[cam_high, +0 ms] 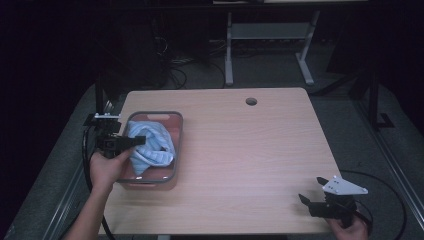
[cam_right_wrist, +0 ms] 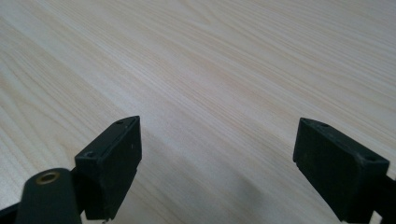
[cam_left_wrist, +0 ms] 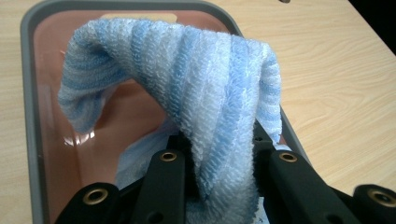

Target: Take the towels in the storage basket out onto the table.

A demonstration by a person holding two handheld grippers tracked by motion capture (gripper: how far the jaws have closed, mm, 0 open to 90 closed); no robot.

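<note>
Clearly the left claw [cam_high: 134,141] is clenching a fold of the blue striped towel [cam_high: 150,145], which is draping over the pink bin [cam_high: 172,150] with the grey rim at the left side of the bench [cam_high: 250,150]. Through the left gripper view the towel [cam_left_wrist: 205,98] is bunching between the jaws and arching over the bin [cam_left_wrist: 32,93], with one corner hanging toward the bin's floor. The right claw [cam_high: 314,192] is sitting released at the near right corner, jaws spread wide over bare bench [cam_right_wrist: 210,70], well apart from the cloth.

The risk, as I judge it, is that the grip is holding only a thin pinch of soft fabric, so the towel may be slipping free if it is lifted quickly. The hanging end could also be catching on the rim and dragging the light bin along, or tipping it toward the near left edge, with no second claw steadying it.
</note>
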